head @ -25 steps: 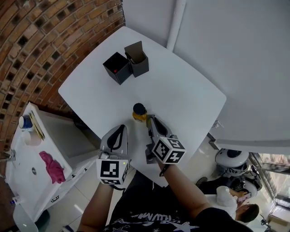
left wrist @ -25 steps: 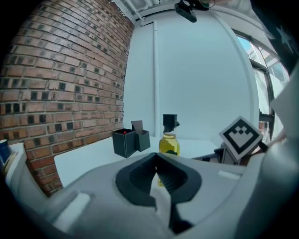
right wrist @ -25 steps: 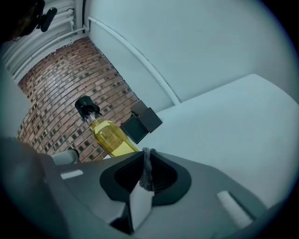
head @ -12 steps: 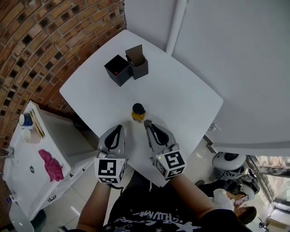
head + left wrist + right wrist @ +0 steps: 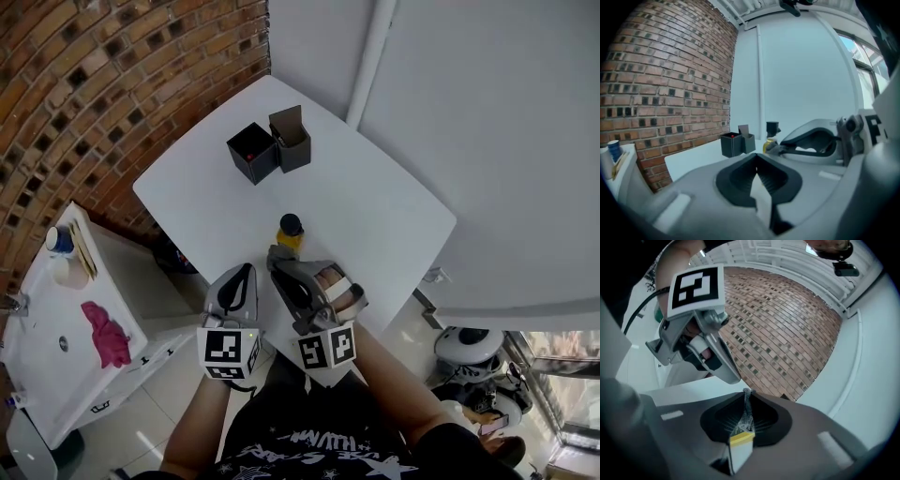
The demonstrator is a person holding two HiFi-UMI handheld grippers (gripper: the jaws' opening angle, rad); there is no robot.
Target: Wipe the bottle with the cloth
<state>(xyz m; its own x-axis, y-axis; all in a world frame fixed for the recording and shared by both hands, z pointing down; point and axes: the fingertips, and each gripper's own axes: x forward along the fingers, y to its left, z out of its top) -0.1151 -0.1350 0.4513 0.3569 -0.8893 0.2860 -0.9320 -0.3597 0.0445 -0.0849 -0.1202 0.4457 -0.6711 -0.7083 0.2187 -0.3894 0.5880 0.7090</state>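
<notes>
A small yellow bottle (image 5: pixel 291 232) with a dark cap stands upright near the front edge of the white table (image 5: pixel 375 178); it also shows in the left gripper view (image 5: pixel 769 144). My right gripper (image 5: pixel 273 254) hangs rolled onto its side just in front of the bottle, clear of it. Its jaws are shut and empty (image 5: pixel 746 393). Left of it my left gripper (image 5: pixel 247 270) is level and shut on nothing (image 5: pixel 756 157). A pink cloth (image 5: pixel 105 335) lies on the white cart (image 5: pixel 42 375) at the left, away from both grippers.
Two black open boxes (image 5: pixel 251 150) (image 5: pixel 292 141) stand side by side at the table's far side, near the brick wall. On the cart's far end are a blue-capped container (image 5: pixel 58 240) and other small items. A white pipe (image 5: pixel 370 56) runs up the wall behind the table.
My right gripper has drawn back from beside the bottle, risen, and rolled onto its side. The bottle stays upright on the table. The left gripper has barely moved.
</notes>
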